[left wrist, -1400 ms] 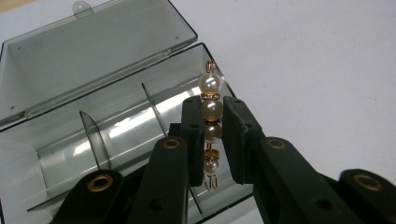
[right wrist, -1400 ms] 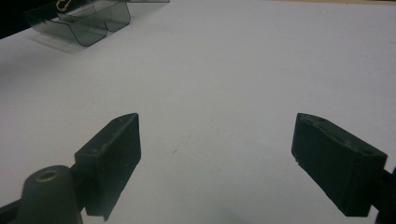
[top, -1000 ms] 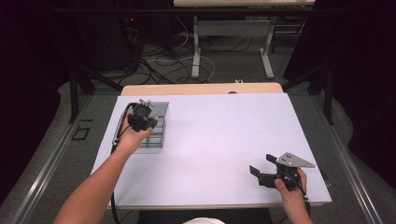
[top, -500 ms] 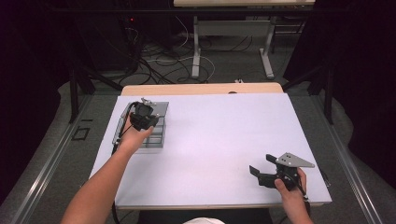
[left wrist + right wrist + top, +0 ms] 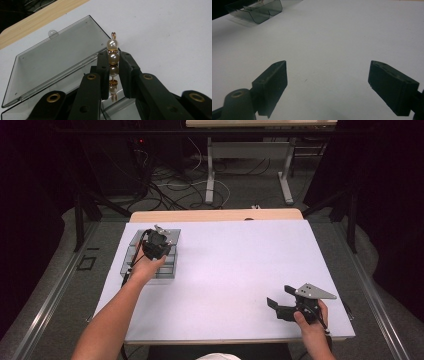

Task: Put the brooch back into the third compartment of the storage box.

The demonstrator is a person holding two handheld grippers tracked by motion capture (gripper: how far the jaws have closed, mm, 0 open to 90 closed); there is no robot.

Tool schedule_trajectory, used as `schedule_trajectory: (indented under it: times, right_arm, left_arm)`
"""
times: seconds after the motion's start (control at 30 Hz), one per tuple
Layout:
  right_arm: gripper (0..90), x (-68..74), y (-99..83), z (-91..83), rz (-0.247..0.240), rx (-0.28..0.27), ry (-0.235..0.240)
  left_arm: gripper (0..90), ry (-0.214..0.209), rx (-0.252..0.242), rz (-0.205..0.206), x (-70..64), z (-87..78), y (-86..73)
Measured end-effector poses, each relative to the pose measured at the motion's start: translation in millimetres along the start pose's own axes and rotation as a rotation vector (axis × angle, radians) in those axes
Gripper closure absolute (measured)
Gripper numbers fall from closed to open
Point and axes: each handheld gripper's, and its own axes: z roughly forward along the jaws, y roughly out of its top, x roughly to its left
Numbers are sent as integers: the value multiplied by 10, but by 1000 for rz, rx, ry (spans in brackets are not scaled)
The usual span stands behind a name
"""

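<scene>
My left hand-held gripper (image 5: 111,75) clamps the pearl pin (image 5: 112,65) above the open box (image 5: 50,62) at ten o'clock, placing or removal unfinished; the right hand-held gripper (image 5: 328,85) gapes idle.

Bright, even overhead light on the white table (image 5: 240,270), dark surroundings, soft close-up blur.

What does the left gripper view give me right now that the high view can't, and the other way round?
The left gripper view shows the pearl pin, a short string of pearls with gold rings, clamped upright in the left gripper, over the open lid.

The high view shows the whole white table, the person's forearms, and the right gripper near the table's front right, jaws open on nothing.

Both show the clear grey box, open, at the table's left, with the left gripper over it.
</scene>
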Motion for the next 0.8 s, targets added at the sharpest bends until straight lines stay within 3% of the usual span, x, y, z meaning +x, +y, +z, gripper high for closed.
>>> schedule_trajectory:
  times: [0.8]
  right_arm:
    - [151,6,-4,9,14,7,5]
  left_arm:
    - [795,30,42,0,50,164,-28]
